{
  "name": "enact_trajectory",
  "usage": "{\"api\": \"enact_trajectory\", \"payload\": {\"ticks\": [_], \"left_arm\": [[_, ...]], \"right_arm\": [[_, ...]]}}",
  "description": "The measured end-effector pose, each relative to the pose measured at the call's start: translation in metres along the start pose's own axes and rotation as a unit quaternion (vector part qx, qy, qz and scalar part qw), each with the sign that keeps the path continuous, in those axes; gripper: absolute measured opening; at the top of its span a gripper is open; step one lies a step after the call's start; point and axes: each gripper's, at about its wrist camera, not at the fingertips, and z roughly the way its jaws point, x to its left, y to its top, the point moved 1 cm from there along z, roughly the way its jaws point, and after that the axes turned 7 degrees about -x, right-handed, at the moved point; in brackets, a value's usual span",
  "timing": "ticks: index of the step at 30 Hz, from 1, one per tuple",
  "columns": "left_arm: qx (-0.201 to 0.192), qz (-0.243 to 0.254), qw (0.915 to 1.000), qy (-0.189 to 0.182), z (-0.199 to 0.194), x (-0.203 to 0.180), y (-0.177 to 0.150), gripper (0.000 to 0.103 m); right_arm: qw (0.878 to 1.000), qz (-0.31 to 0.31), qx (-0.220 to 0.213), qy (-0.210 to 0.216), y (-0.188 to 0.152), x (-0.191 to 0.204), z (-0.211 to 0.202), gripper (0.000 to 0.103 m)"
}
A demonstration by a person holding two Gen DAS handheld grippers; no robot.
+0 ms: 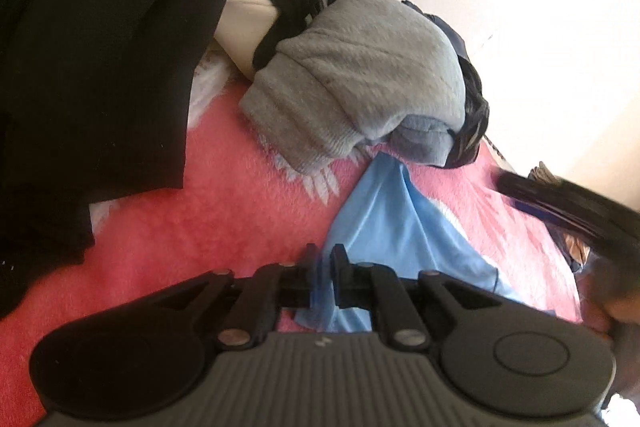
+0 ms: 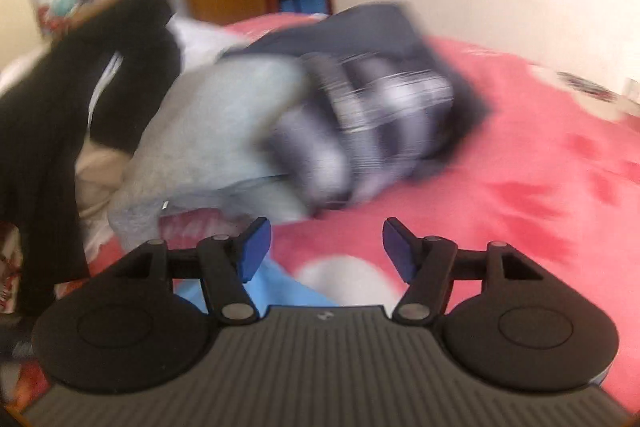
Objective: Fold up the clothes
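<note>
A fold of the light blue garment [image 1: 384, 227] is pinched between the nearly closed jaws of the left gripper [image 1: 323, 267]; the rest of it is spread on the pink blanket [image 1: 224, 227], near a grey sweater [image 1: 360, 75]. The right gripper [image 2: 326, 247] is held spread above the blanket with nothing between its jaws.

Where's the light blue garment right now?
Left wrist view: light blue garment lies on the pink blanket, below the grey sweater, its near edge pinched in the left hand-held gripper.

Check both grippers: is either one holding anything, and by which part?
The left gripper pinches the light blue garment at a bunched edge. The right gripper is open and holds nothing.
</note>
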Motion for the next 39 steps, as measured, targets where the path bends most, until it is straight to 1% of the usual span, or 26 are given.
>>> {"api": "enact_trajectory", "payload": {"ticks": [1,4,5,6,7,9,11,12,13,15,16,17,18,20,22,24,26,27,30,31,32,33,34,36,39], "left_arm": [[-0.004,-0.001,1.0000,0.001,-0.001,0.000,0.001,0.012],[-0.018,0.007,0.9997,0.015,-0.004,-0.004,0.005,0.016],[-0.023,0.012,0.9995,0.021,-0.005,-0.005,0.006,0.016],[-0.029,0.020,0.9990,0.028,-0.006,-0.007,0.006,0.016],[-0.037,0.028,0.9983,0.036,-0.008,-0.009,0.007,0.016],[-0.054,0.045,0.9966,0.043,-0.012,-0.015,0.007,0.017],[-0.064,0.065,0.9950,0.040,-0.014,-0.025,0.005,0.020],[-0.068,0.075,0.9941,0.038,-0.015,-0.029,0.004,0.020],[-0.066,0.086,0.9936,0.031,-0.014,-0.035,0.002,0.021],[-0.056,0.106,0.9927,0.016,-0.009,-0.047,-0.004,0.024],[-0.049,0.113,0.9923,0.009,-0.006,-0.052,-0.007,0.028],[-0.042,0.117,0.9923,0.007,-0.001,-0.054,-0.009,0.028],[-0.036,0.119,0.9923,0.006,0.002,-0.056,-0.012,0.028],[-0.024,0.121,0.9923,0.007,0.009,-0.057,-0.017,0.028],[-0.012,0.116,0.9932,0.010,0.015,-0.052,-0.021,0.028],[-0.010,0.116,0.9932,0.007,0.017,-0.048,-0.022,0.028],[-0.011,0.118,0.9930,0.006,0.017,-0.043,-0.022,0.028],[-0.011,0.117,0.9931,0.006,0.017,-0.042,-0.022,0.028],[-0.012,0.114,0.9934,0.009,0.023,-0.043,-0.023,0.028],[-0.013,0.115,0.9933,0.009,0.022,-0.044,-0.024,0.028],[-0.013,0.116,0.9932,0.009,0.021,-0.044,-0.024,0.028],[-0.013,0.116,0.9932,0.009,0.019,-0.044,-0.024,0.028],[-0.013,0.115,0.9933,0.008,0.018,-0.043,-0.023,0.028],[-0.013,0.114,0.9934,0.007,0.018,-0.043,-0.022,0.027],[-0.015,0.116,0.9932,0.009,0.018,-0.044,-0.023,0.027]], "right_arm": [[1.000,0.016,-0.008,-0.011,0.004,-0.016,-0.018,0.062],[0.995,0.061,-0.023,-0.074,0.003,-0.065,-0.068,0.060],[0.994,0.065,-0.021,-0.090,-0.001,-0.073,-0.079,0.059],[0.992,0.067,-0.019,-0.105,-0.005,-0.081,-0.090,0.053],[0.990,0.070,-0.016,-0.120,-0.009,-0.089,-0.102,0.044],[0.989,0.076,0.000,-0.125,-0.024,-0.099,-0.117,0.036],[0.989,0.084,0.013,-0.120,-0.038,-0.101,-0.121,0.032],[0.989,0.087,0.019,-0.118,-0.046,-0.102,-0.123,0.028],[0.989,0.090,0.024,-0.115,-0.051,-0.101,-0.122,0.027],[0.989,0.098,0.029,-0.110,-0.058,-0.097,-0.118,0.027],[0.989,0.100,0.029,-0.108,-0.059,-0.096,-0.115,0.027],[0.989,0.102,0.030,-0.105,-0.060,-0.095,-0.113,0.027],[0.989,0.104,0.030,-0.103,-0.060,-0.094,-0.110,0.027],[0.988,0.103,0.030,-0.111,-0.058,-0.093,-0.105,0.027],[0.984,0.124,0.031,-0.120,-0.056,-0.096,-0.106,0.028],[0.985,0.112,0.038,-0.127,-0.062,-0.096,-0.111,0.033],[0.985,0.099,0.045,-0.134,-0.067,-0.096,-0.117,0.043],[0.986,0.081,0.059,-0.135,-0.073,-0.095,-0.115,0.048],[0.985,0.041,0.102,-0.133,-0.088,-0.091,-0.105,0.048],[0.984,0.030,0.111,-0.134,-0.092,-0.091,-0.101,0.042],[0.983,0.025,0.113,-0.142,-0.094,-0.090,-0.101,0.029],[0.982,0.021,0.114,-0.151,-0.097,-0.090,-0.100,0.000],[0.982,0.032,0.102,-0.154,-0.096,-0.089,-0.105,0.000],[0.984,0.044,0.066,-0.160,-0.094,-0.084,-0.123,0.000],[0.981,0.086,0.064,-0.160,-0.102,-0.085,-0.141,0.000]]}}
